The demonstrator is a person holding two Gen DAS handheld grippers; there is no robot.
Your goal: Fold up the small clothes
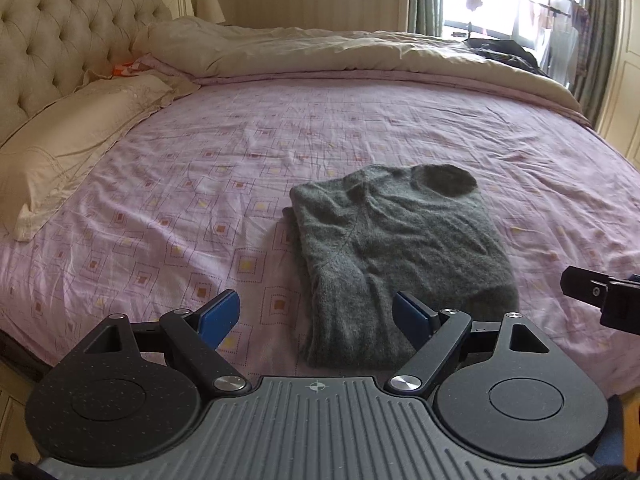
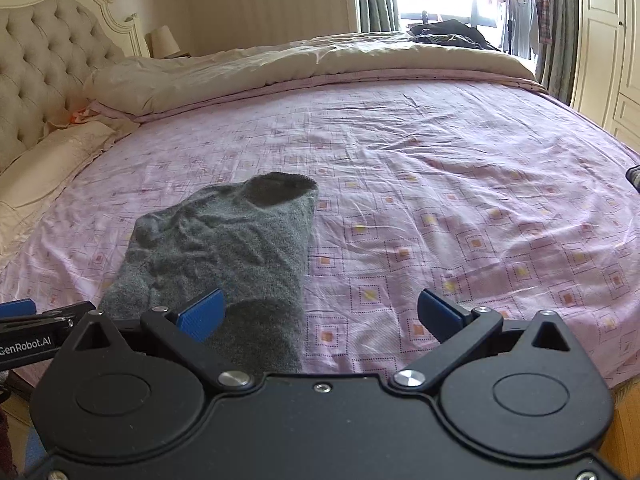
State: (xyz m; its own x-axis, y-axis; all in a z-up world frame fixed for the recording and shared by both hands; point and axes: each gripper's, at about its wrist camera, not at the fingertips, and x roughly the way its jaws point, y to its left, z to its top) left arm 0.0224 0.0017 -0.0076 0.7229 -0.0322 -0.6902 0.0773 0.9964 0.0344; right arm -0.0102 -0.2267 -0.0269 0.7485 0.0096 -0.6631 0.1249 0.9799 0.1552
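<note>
A grey knitted sweater (image 1: 400,248) lies folded into a narrow rectangle on the pink patterned bed sheet (image 1: 200,184), collar end away from me. It also shows in the right wrist view (image 2: 224,248). My left gripper (image 1: 316,316) is open and empty, above the sweater's near left edge. My right gripper (image 2: 320,312) is open and empty, above the sweater's near right edge and the sheet (image 2: 440,200). The right gripper's body shows at the right edge of the left wrist view (image 1: 604,296).
A cream pillow (image 1: 68,152) and tufted headboard (image 1: 52,28) are at the left. A rolled cream duvet (image 1: 340,52) lies across the far side of the bed, with dark clothes (image 1: 504,52) by the window. White cabinet doors (image 2: 608,40) stand at the right.
</note>
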